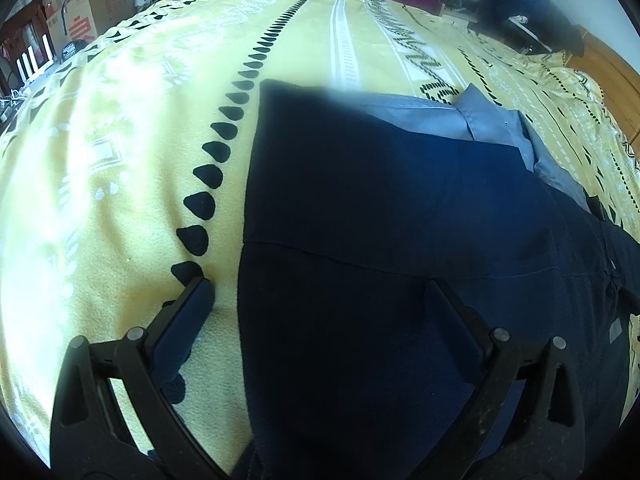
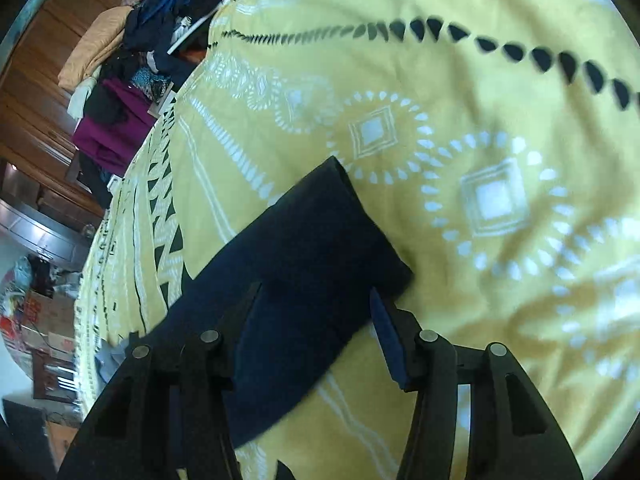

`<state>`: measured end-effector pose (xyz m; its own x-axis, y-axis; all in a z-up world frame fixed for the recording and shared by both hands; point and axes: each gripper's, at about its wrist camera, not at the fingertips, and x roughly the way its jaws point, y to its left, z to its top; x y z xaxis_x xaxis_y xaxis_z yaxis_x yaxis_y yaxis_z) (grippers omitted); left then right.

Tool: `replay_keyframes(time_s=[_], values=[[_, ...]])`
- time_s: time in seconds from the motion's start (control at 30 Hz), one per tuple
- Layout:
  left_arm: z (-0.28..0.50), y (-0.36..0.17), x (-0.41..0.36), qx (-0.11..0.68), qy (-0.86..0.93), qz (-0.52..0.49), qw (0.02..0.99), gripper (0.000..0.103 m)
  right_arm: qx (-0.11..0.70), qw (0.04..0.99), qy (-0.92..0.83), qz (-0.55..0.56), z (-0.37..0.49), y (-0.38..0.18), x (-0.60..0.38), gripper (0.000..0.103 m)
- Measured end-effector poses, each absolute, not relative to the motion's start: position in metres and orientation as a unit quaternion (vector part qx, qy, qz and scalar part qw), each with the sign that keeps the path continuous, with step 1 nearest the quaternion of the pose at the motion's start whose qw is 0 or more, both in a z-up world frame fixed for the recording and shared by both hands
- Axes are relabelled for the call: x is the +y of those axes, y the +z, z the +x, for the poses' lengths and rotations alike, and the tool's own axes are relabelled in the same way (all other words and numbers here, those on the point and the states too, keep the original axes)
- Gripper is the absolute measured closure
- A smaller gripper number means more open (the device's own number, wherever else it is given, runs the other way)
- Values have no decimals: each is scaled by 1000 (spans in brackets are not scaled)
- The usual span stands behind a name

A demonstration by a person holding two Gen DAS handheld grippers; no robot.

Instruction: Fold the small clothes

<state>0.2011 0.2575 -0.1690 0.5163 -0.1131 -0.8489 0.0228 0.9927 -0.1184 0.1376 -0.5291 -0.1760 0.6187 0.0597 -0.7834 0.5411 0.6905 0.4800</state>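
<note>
A dark navy garment [image 1: 380, 240] lies flat on the yellow patterned bedspread [image 1: 120, 160], with a light blue inner part [image 1: 460, 120] showing at its far edge. My left gripper [image 1: 320, 292] is open, its fingers straddling the garment's near left edge just above the cloth. In the right wrist view a folded navy end of the garment [image 2: 320, 240] lies between the fingers of my right gripper [image 2: 316, 300], which is open; the cloth rests on the bedspread [image 2: 480, 120].
A pile of mixed clothes [image 2: 132, 60] sits at the far edge of the bed by a wooden wall. Cardboard boxes [image 1: 88, 12] and clutter stand beyond the bed. A dark blurred shape [image 1: 520, 0] is at the far right.
</note>
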Motion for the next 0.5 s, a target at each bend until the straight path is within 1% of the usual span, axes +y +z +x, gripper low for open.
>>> replay_keyframes(time_s=[0.1,0.2,0.33,0.37,0.4,0.43,0.47,0.5], values=[[200,-169,258,490,-39,-47,869,0,411,826,-151,353,122,-178,-524,44],[201,-169,258,489,-39,-47,870,0,416,820,-135,370,125,-194,-531,44],[199,-168,258,485,-36,-44,873,0,372,815,-115,430,128,-207,-547,44],[199,-168,258,484,-34,-43,873,0,361,816,-97,441,130,-206,-547,51],[197,-167,257,482,-28,-39,875,0,352,820,-85,444,132,-201,-544,72],[196,-166,255,479,-23,-33,877,0,340,828,-69,440,133,-189,-537,79],[195,-163,255,476,-20,-30,878,0,321,840,-39,436,135,-170,-525,79],[194,-159,255,473,-11,-28,880,3,305,850,-15,429,136,-150,-511,79]])
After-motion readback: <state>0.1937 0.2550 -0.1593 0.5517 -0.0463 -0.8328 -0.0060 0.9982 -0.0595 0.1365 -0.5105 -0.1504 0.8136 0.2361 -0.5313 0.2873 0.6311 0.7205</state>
